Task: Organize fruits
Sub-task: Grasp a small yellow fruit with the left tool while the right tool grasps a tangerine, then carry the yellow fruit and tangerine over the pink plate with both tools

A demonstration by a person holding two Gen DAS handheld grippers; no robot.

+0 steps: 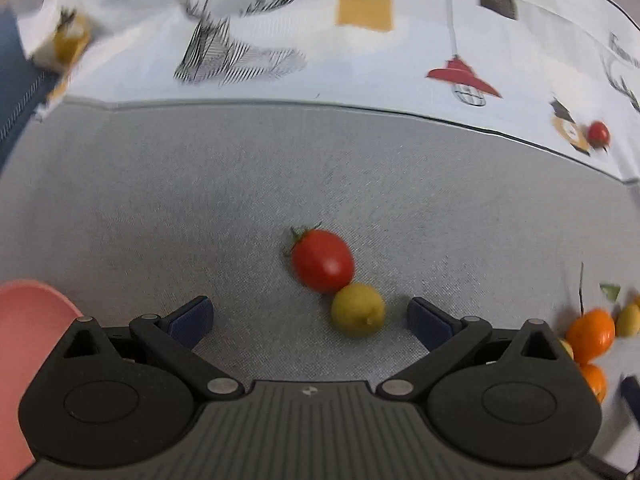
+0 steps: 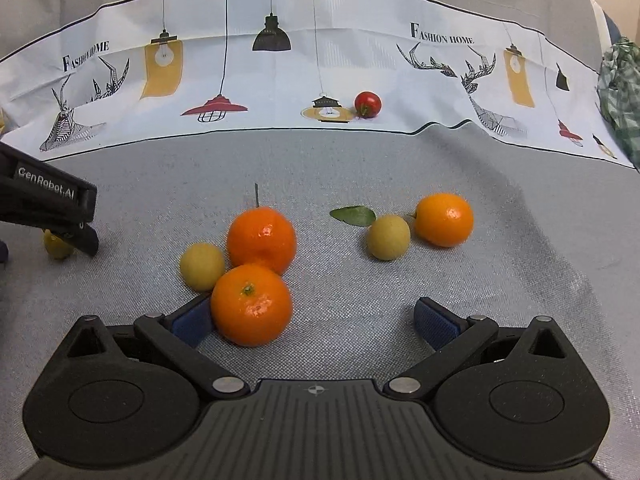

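My left gripper [image 1: 310,318] is open just above the grey cloth. A small yellow fruit [image 1: 358,310] lies between its fingers, nearer the right one, touching a red tomato [image 1: 323,261] just beyond. My right gripper [image 2: 314,320] is open too. An orange [image 2: 251,311] rests against its left finger [image 2: 192,322]. Behind that orange sit a stemmed orange [image 2: 262,240] and a yellow fruit [image 2: 202,266]. Farther right lie another yellow fruit [image 2: 389,237], an orange [image 2: 443,220] and a green leaf [image 2: 353,215]. A second red tomato [image 2: 367,104] rests on the printed cloth.
A pink dish [image 1: 28,344] shows at the left edge of the left wrist view. The printed white cloth [image 2: 280,80] runs across the back. A green checked cloth [image 2: 620,92] lies at the far right. The left gripper's body [image 2: 44,200] reaches in from the left, over a yellow fruit [image 2: 56,248].
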